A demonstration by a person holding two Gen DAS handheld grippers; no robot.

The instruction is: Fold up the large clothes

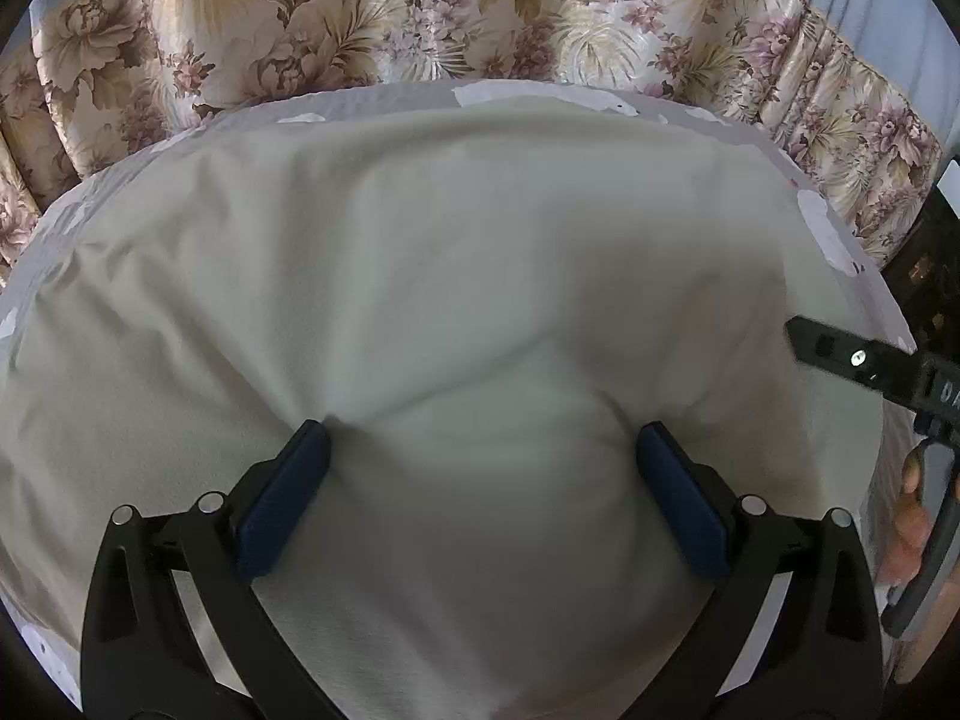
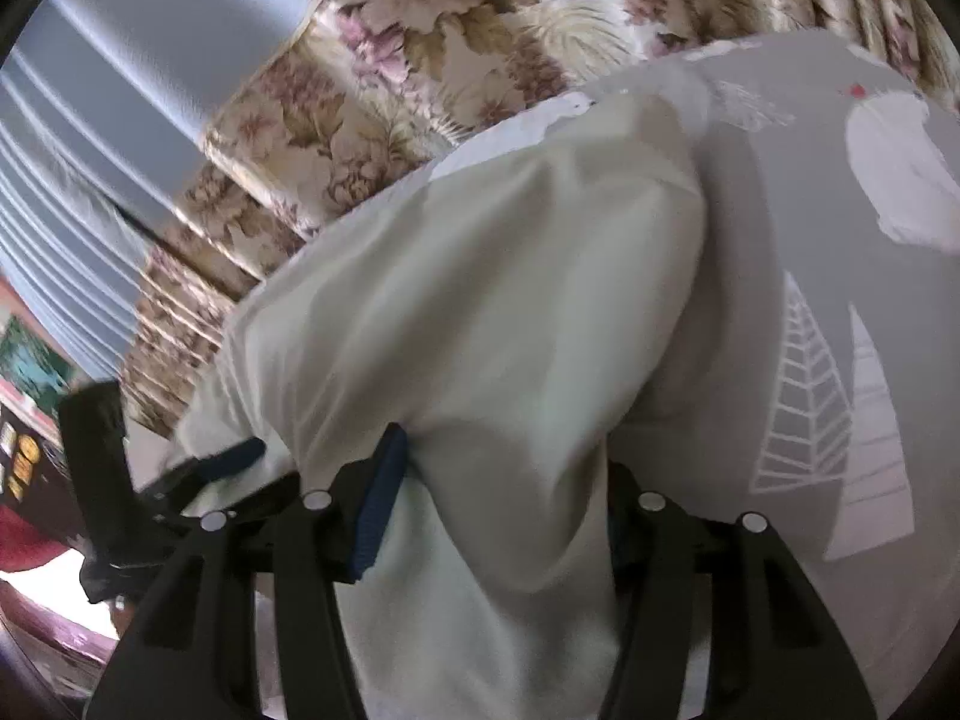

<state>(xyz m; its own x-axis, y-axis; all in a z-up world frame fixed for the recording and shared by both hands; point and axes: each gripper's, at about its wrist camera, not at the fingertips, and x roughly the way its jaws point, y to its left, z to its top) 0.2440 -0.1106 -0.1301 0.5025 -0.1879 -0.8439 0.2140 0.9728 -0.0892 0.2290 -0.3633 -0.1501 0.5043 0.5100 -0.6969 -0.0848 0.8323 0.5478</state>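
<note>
A floral curtain (image 1: 240,30) backs a grey patterned table cover (image 2: 780,240) where a pale garment (image 1: 450,240) lies spread; the left gripper (image 1: 480,444) stands unclenched, cloth between its pads, while the right gripper (image 2: 504,480) clasps a raised fold.

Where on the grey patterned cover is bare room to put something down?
Right of the pale garment, the grey patterned cover lies bare. A thin bare strip runs between the garment and the floral curtain. The middle is crowded: the garment covers it.
</note>
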